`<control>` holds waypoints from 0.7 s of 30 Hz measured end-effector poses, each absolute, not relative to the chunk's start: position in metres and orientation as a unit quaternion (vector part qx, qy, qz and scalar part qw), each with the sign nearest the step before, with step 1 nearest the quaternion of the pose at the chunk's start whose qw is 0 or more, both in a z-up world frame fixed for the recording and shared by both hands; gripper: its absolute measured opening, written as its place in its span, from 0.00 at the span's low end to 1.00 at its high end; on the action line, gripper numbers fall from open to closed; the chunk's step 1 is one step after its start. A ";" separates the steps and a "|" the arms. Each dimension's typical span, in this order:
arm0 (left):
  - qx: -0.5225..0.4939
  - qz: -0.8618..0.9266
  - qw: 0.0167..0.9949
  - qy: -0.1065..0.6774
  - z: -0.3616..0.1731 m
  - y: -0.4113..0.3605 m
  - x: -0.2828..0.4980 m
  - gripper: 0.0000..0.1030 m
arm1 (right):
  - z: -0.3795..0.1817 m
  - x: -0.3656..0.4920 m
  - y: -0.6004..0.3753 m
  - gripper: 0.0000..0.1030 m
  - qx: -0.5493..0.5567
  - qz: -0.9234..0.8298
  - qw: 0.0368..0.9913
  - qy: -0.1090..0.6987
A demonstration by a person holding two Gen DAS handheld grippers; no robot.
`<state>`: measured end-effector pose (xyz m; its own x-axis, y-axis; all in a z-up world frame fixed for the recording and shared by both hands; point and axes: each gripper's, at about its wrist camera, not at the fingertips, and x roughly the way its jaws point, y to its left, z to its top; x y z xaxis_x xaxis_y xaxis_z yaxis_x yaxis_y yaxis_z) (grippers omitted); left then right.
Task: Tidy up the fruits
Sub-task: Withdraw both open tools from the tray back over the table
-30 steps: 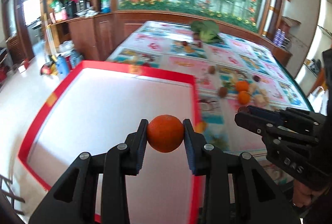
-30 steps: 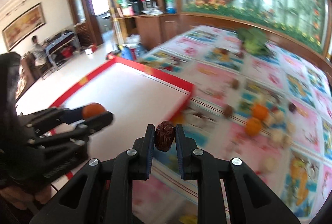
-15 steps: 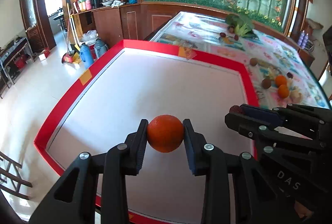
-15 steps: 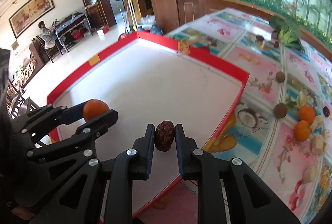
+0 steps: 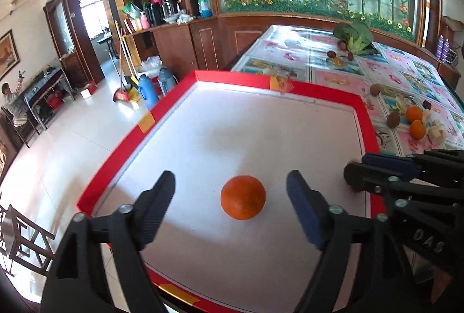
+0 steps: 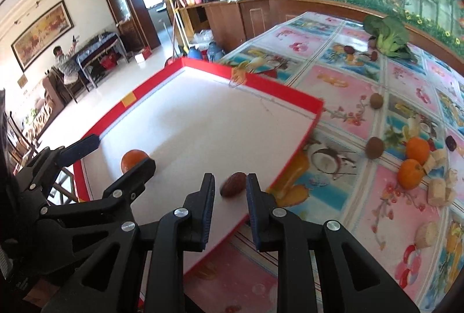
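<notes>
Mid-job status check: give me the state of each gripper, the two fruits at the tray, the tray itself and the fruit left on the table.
left gripper: jaws just opened wide, clear of the orange.
orange: released, resting on the tray floor.
right gripper: jaws just parting, pads off the red date.
red date: on the tray floor between the fingers.
tray: open, holding only these two fruits.
two oranges on table: not yet moved.

A round orange [image 5: 243, 197] rests on the white floor of the red-rimmed tray [image 5: 290, 86]; a wrinkled dark-red date [image 6: 233, 188] lies near its right edge.
</notes>
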<state>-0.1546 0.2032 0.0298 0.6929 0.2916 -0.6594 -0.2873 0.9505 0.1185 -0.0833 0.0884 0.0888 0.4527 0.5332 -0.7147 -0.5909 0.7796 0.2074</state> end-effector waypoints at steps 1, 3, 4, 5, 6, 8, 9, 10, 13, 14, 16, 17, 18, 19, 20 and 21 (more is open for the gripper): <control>0.007 0.163 0.920 0.357 0.032 0.202 -0.154 0.84 | 0.091 -0.084 0.085 0.26 -0.033 0.327 0.855 0.402; 0.012 0.167 0.920 0.354 0.035 0.198 -0.154 0.88 | 0.096 -0.087 0.075 0.34 -0.025 0.318 0.863 0.392; 0.016 0.167 0.921 0.351 0.037 0.195 -0.154 0.89 | 0.097 -0.086 0.071 0.35 -0.023 0.316 0.865 0.390; 0.019 0.168 0.921 0.351 0.038 0.193 -0.154 0.90 | 0.098 -0.087 0.066 0.35 -0.017 0.316 0.866 0.387; 0.023 0.169 0.921 0.350 0.040 0.190 -0.153 0.91 | 0.100 -0.087 0.062 0.35 -0.012 0.315 0.868 0.384; 0.031 0.168 0.923 0.346 0.044 0.184 -0.155 0.92 | 0.102 -0.087 0.056 0.35 -0.009 0.308 0.872 0.381; 0.034 0.167 0.923 0.344 0.046 0.182 -0.155 0.92 | 0.103 -0.086 0.052 0.35 -0.006 0.305 0.874 0.379; 0.037 0.167 0.924 0.342 0.047 0.179 -0.155 0.93 | 0.104 -0.086 0.049 0.35 -0.004 0.302 0.876 0.377; 0.045 0.163 0.926 0.338 0.054 0.170 -0.156 0.93 | 0.105 -0.085 0.038 0.35 0.005 0.296 0.879 0.374; 0.049 0.162 0.927 0.335 0.057 0.167 -0.156 0.94 | 0.107 -0.084 0.033 0.35 0.011 0.293 0.880 0.373; 0.055 0.160 0.929 0.330 0.061 0.161 -0.155 0.94 | 0.109 -0.083 0.025 0.35 0.019 0.288 0.882 0.372; 0.058 0.159 0.930 0.327 0.064 0.158 -0.155 0.94 | 0.110 -0.082 0.021 0.35 0.022 0.286 0.883 0.371; 0.059 0.157 0.931 0.325 0.066 0.156 -0.155 0.94 | 0.110 -0.083 0.017 0.35 0.024 0.284 0.884 0.370; 0.061 0.156 0.932 0.322 0.068 0.153 -0.156 0.94 | 0.111 -0.082 0.012 0.35 0.028 0.281 0.885 0.369; 0.064 0.154 0.933 0.319 0.071 0.150 -0.156 0.94 | 0.111 -0.082 0.010 0.35 0.030 0.279 0.886 0.369; 0.066 0.154 0.933 0.317 0.072 0.147 -0.155 0.95 | 0.111 -0.081 0.006 0.35 0.033 0.276 0.887 0.369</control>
